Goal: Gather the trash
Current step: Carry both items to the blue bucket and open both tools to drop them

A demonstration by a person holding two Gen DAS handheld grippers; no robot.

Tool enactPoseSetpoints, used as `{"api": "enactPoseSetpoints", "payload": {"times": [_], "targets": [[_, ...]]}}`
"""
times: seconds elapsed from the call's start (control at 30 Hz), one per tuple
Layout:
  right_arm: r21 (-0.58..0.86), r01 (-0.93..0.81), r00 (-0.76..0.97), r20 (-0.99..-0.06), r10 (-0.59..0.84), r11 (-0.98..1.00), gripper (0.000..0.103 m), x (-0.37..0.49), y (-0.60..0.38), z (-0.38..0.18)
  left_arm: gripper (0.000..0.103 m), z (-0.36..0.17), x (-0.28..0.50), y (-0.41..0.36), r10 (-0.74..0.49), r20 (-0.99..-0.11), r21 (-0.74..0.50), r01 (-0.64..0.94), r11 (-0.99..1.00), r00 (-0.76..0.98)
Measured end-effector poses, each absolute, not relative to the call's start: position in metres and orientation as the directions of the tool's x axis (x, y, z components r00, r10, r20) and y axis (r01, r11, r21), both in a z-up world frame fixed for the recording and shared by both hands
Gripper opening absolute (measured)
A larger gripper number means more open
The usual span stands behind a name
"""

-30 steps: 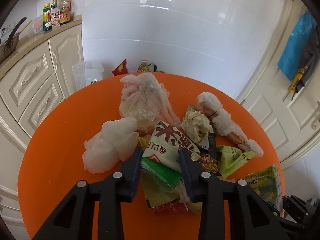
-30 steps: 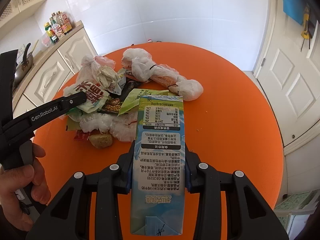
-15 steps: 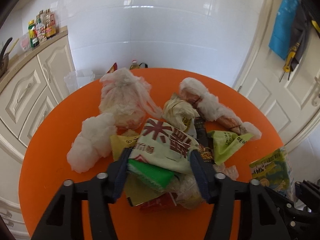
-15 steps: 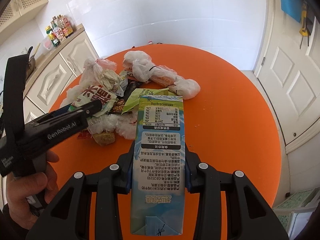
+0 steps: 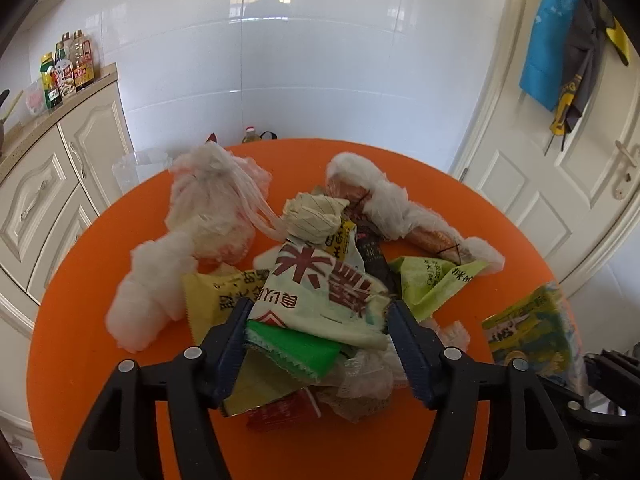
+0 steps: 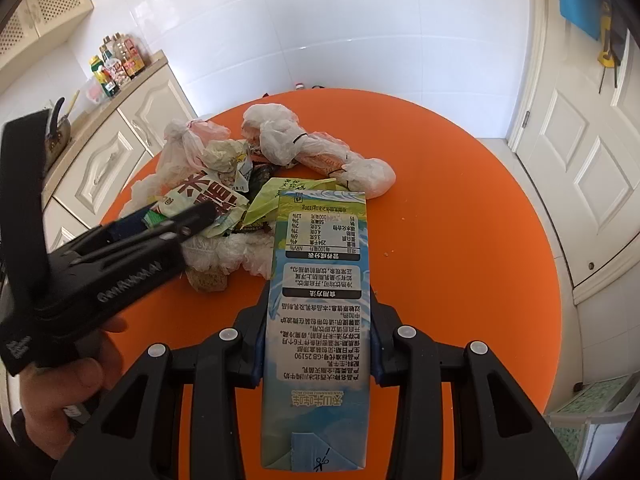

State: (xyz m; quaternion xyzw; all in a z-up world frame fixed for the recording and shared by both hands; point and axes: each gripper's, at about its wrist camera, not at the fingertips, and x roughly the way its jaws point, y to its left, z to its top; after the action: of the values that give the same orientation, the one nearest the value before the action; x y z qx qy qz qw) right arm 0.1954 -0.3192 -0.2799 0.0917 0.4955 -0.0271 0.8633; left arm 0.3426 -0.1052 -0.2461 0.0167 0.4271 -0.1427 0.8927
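On the round orange desk (image 5: 80, 280), a heap of trash sits toward nine o'clock of the desk's centre as the right wrist view gives it, with bare orange from twelve round to five o'clock. In the left wrist view the largest piece, a knotted pinkish plastic bag (image 5: 212, 204), lies at eleven o'clock of the heap; a long wrapped bundle tied with black bands (image 5: 404, 216) lies at one o'clock, and a white tissue wad (image 5: 148, 292) at nine. At the middle is a white wrapper with large red characters (image 5: 320, 284), over a green packet (image 5: 292, 344), with a yellow packet (image 5: 216, 296) touching its nine o'clock side and a lime-green wrapper (image 5: 432, 284) at three.

The right tool (image 6: 318, 344) is clenched on a blue-and-green milk carton (image 6: 320, 300), held off the desk at the heap's five o'clock edge. The left tool (image 5: 318, 336) has just been spreading its jaws; they now straddle the white wrapper and green packet, which lie between them, the blue pads at the wrappers' edges but not pressing.

The step in hand looks like gathering the loose wrappers into one grab. The next move likely calls for the left tool to sink a little, then close across the layered packets; the slick film may slide out, so a deep bite matters. Where the trash is to go, neither view shows clearly.
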Motion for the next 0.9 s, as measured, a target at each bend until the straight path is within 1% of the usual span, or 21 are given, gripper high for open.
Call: {"api": "enactPoseSetpoints", "payload": {"times": [0.2, 0.33, 0.6, 0.9], "targets": [[0.130, 0.148, 0.502, -0.864, 0.039, 0.980, 0.038, 0.195, -0.326, -0.281, 0.060, -0.256, 0.349, -0.107, -0.279, -0.761, -0.129, 0.284, 0.950, 0.585], [0.144, 0.147, 0.498, -0.866, 0.053, 0.979, 0.038, 0.195, -0.328, -0.284, 0.055, -0.259, 0.349, -0.106, -0.317, -0.754, -0.165, 0.301, 0.939, 0.576], [0.156, 0.139, 0.496, -0.866, 0.067, 0.978, 0.038, 0.194, -0.327, -0.284, 0.055, -0.254, 0.339, -0.100, -0.332, -0.735, -0.164, 0.321, 0.933, 0.591], [0.173, 0.135, 0.530, -0.845, 0.076, 0.976, 0.038, 0.185, -0.331, -0.269, 0.055, -0.222, 0.318, -0.072, -0.346, -0.685, -0.199, 0.293, 0.935, 0.641]]}}
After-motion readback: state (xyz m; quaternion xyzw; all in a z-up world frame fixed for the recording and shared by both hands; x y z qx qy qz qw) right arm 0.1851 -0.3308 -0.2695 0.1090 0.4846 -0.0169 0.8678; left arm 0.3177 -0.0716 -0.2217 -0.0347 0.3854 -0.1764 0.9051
